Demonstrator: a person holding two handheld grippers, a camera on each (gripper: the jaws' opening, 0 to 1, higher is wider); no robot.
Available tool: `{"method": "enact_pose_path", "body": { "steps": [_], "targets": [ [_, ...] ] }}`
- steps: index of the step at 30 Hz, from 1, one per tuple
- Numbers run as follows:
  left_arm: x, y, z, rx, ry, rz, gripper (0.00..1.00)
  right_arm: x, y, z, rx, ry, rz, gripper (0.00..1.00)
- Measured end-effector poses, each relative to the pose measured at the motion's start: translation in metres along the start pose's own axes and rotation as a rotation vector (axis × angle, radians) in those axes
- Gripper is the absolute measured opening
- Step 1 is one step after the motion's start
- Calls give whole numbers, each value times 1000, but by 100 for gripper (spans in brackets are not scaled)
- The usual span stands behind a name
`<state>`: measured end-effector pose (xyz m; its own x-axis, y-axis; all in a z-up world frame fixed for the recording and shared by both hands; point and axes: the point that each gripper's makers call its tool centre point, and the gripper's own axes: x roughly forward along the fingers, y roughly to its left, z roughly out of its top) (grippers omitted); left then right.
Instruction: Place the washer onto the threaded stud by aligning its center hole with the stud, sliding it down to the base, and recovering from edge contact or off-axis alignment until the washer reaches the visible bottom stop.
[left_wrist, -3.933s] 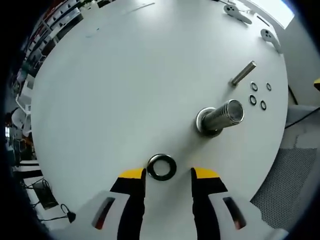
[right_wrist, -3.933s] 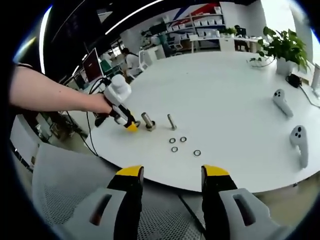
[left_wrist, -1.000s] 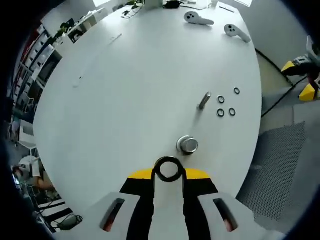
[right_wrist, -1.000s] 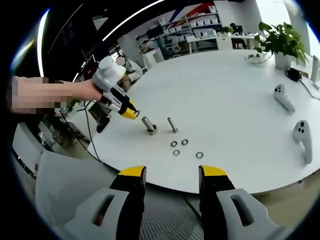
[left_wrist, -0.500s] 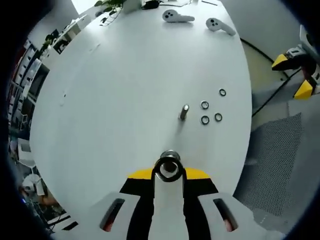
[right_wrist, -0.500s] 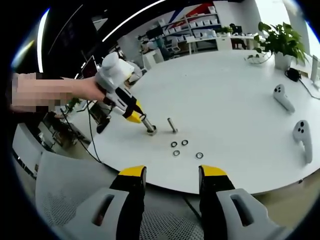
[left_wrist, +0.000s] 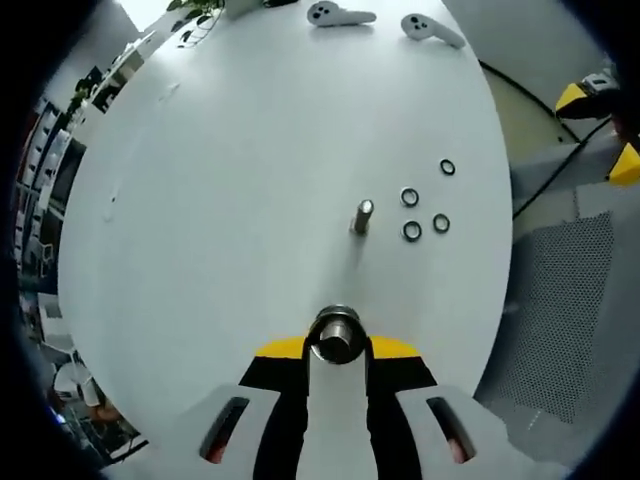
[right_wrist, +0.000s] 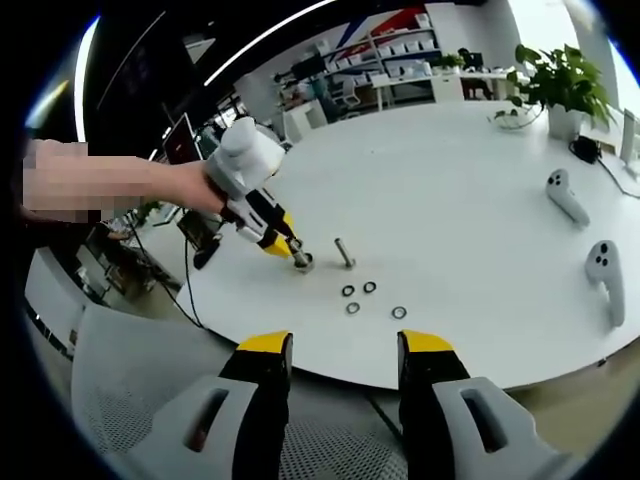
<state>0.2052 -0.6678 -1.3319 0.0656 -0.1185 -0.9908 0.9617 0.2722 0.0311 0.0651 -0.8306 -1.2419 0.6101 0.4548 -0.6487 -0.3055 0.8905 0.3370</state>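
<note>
left gripper: the left gripper (left_wrist: 338, 347), with yellow-tipped jaws, was closed on the washer (left_wrist: 336, 333), a dark ring held flat between the tips. in the right gripper view the left gripper (right_wrist: 282, 243) reached in from the left, held by a person's hand (right_wrist: 205, 186), tilted down toward the table.

washer: the ring sat around the top of the stud (left_wrist: 337, 348); the stud's metal end showed through the centre hole, so the hole looked lined up with the stud. whether an edge was catching on the thread could not be told.

stud: it stood upright on its round base on the white table (left_wrist: 250, 150). in the right gripper view the stud (right_wrist: 300, 260) was just under the yellow tips.

right gripper: the right gripper (right_wrist: 333, 345) hung apart from the work, off the near edge of the table, jaws spread wide with nothing between them.

other things: a second bolt (left_wrist: 362, 216) stood a little further along the table, with four small rings (left_wrist: 411, 197) near it. two white hand controllers (left_wrist: 334, 14) lay at the far edge. a potted plant (right_wrist: 560, 90) stood on the far part of the table.

progress: picking up and lining up seemed done, and the washer appeared to be started on the stud, near the top. sliding it down to the base and letting go were left, by my judgement.
</note>
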Motion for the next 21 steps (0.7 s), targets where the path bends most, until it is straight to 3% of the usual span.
{"method": "enact_pose_path", "body": {
  "steps": [14,21],
  "targets": [
    [21,-3,-4,20,59,-1,18,1,1,0,-12,4,3,44],
    [24,-2,-4,15,50,-2,19,1,3,-2,-16,13,12,43]
  ]
}}
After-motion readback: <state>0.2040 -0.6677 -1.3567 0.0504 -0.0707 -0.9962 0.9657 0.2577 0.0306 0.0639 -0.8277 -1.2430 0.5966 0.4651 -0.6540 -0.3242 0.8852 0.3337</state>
